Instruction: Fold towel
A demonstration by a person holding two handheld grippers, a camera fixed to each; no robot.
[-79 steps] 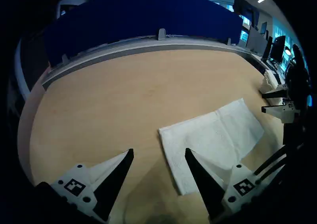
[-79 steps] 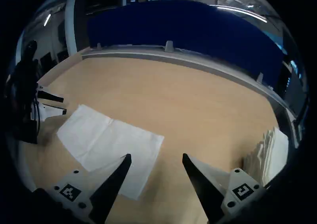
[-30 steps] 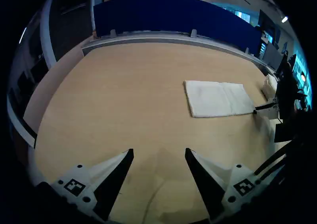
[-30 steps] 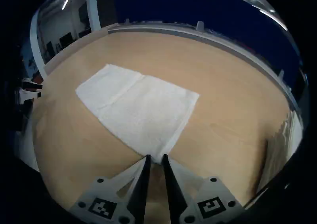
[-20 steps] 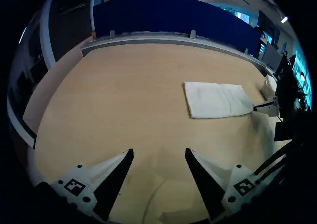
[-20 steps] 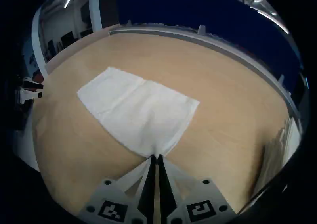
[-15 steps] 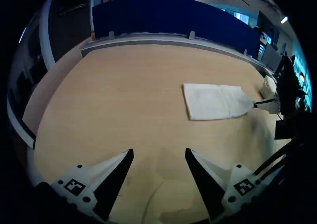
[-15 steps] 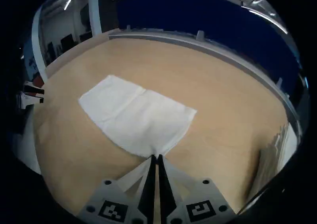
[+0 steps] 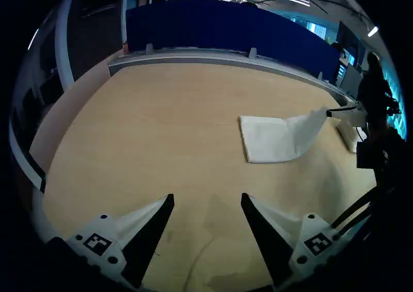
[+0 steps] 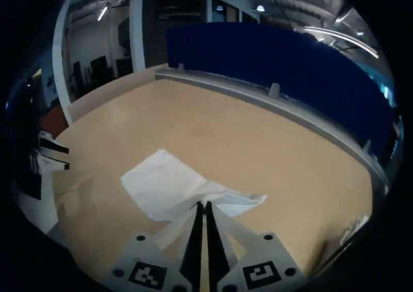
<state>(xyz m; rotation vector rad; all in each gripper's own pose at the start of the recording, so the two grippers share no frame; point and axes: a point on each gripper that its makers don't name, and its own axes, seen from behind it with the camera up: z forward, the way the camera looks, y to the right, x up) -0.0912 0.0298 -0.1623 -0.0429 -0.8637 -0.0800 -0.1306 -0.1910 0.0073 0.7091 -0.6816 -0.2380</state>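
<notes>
The right tongs (image 10: 203,205) are closed together and clamped on one corner of the white towel (image 10: 165,183). That corner is held raised above the counter (image 10: 248,132). The remainder of the towel is laid flat on the wood surface. The left tongs (image 9: 206,195) are held apart, with nothing between them, above the counter and well apart from the towel. In the left gripper view the towel is seen nearer the counter's right-hand edge. A blue partition (image 9: 222,26) is mounted along the far edge.
</notes>
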